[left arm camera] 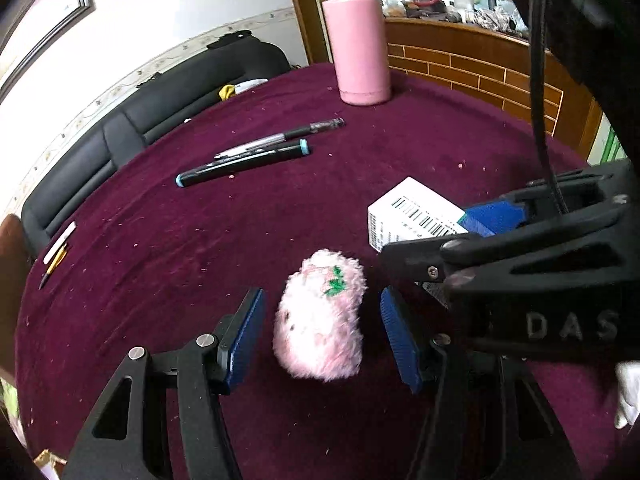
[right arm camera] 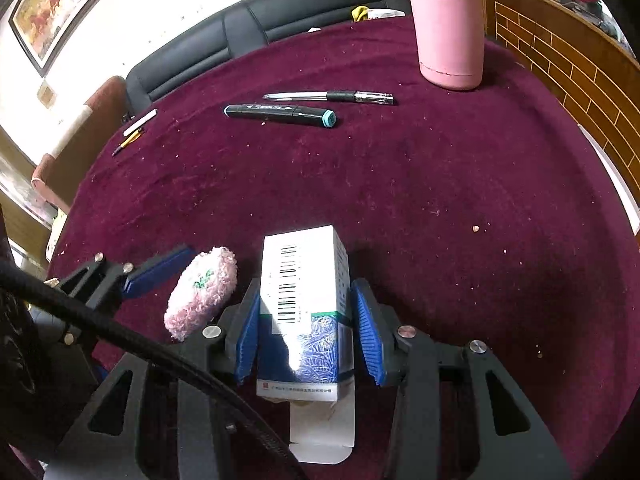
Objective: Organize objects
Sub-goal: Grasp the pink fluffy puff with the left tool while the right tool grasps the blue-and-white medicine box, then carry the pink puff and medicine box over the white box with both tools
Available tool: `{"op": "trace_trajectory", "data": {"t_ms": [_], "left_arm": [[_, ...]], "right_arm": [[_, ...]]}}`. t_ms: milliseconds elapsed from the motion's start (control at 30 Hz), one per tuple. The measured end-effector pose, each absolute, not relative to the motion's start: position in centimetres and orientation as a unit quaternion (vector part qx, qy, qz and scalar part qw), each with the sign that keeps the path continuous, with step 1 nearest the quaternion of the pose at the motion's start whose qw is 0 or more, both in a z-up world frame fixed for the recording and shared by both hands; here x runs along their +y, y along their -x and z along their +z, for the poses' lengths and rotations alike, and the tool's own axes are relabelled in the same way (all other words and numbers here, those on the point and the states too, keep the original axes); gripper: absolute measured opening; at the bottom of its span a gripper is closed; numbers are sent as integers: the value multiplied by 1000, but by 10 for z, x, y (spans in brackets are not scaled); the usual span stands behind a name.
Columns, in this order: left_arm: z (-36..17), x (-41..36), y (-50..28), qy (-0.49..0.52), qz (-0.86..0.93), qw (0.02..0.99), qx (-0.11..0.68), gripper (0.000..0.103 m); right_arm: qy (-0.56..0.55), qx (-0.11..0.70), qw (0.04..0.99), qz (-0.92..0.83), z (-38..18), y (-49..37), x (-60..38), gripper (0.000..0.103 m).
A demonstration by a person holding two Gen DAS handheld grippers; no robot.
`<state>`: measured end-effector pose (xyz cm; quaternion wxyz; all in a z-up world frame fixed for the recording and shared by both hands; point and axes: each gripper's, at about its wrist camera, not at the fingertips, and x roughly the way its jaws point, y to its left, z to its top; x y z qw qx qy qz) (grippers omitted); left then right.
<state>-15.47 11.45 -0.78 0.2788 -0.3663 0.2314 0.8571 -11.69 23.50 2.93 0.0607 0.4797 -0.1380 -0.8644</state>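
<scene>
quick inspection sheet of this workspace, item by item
surface: maroon velvet cloth, dotted with crumbs and lint
job's things: pink plush toy; white carton with barcode and an open flap; black marker and clear pen lying side by side; pink bottle upright at the far side
clutter: pencil and white stick near the cloth's edge
grippers: left gripper straddles the toy, fingers apart from it; right gripper straddles the carton, a gap visible at the right finger
cables: black cable running to the right gripper
surroundings: black sofa, framed picture, wooden counter
</scene>
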Motion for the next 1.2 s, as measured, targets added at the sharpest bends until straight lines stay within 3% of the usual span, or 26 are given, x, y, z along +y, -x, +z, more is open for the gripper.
{"op": "trace_trajectory", "data": {"t_ms": [67,133,167,733,967,1200], "left_arm": [[-6,115,155,371,855,279,231,53],[-6,114,157,383,850,291,216,38],[-5,113,157,390,849,291,206,24],[78,-20,45,349,901,258,15,23],[96,-125,-7,319,933,162,-19,23],[74,-225,-12,343,937,49,-45,23]], "right_arm": [[-475,-131,59,-868,30,115,233,41],[-477,-131,60,-867,30,113,233,39],[-478,-128,60,-867,30,113,233,37],[-436,-153,179,-869,98,35,165,33],[-442,-122,270,-847,109,11,62,34],[-463,-86,320,-822,95,15,-40,34]]}}
